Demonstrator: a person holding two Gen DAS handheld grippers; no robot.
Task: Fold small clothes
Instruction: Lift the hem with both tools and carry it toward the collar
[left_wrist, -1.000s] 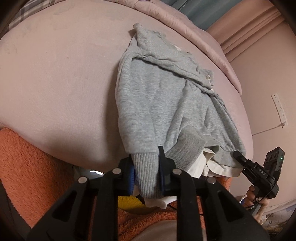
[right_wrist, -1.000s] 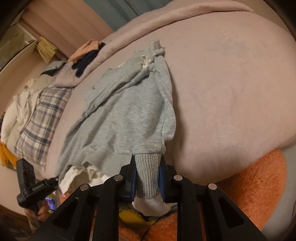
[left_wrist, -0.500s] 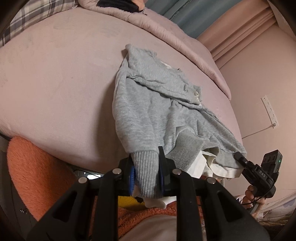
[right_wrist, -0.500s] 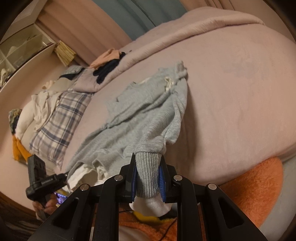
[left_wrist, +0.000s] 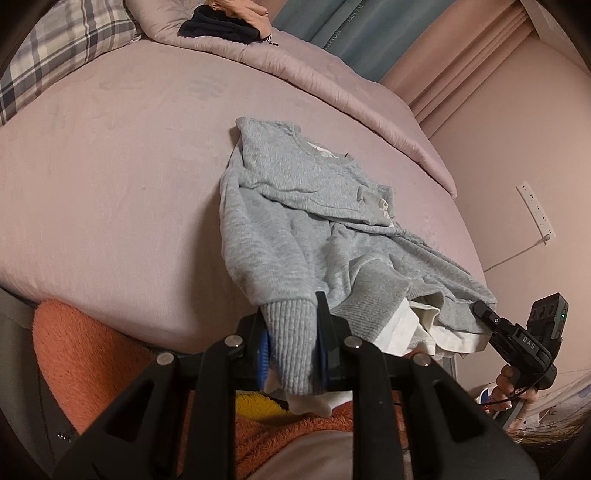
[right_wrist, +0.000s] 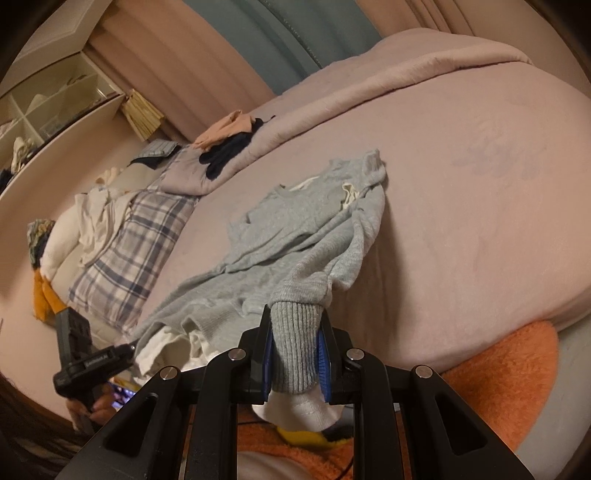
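Note:
A small grey sweatshirt (left_wrist: 295, 221) with a white lining lies stretched over the pink bed, its collar at the far end; it also shows in the right wrist view (right_wrist: 295, 229). My left gripper (left_wrist: 291, 347) is shut on one ribbed grey cuff (left_wrist: 291, 332) at the near edge of the bed. My right gripper (right_wrist: 295, 354) is shut on the other ribbed cuff (right_wrist: 295, 339). Each gripper shows in the other's view, the right one (left_wrist: 517, 339) at the sweatshirt's hem and the left one (right_wrist: 88, 358) likewise.
The pink bed (left_wrist: 110, 184) has a rolled pink duvet (left_wrist: 332, 74) along its far side, with dark and peach clothes (right_wrist: 225, 140) on it. A plaid pillow (right_wrist: 136, 251) and white laundry (right_wrist: 92, 218) lie at the left. An orange fluffy garment (right_wrist: 498, 376) is below me.
Both grippers have pulled back and up with the cuffs still held. The sweatshirt now lies longer and flatter on the bed, and more of the room shows.

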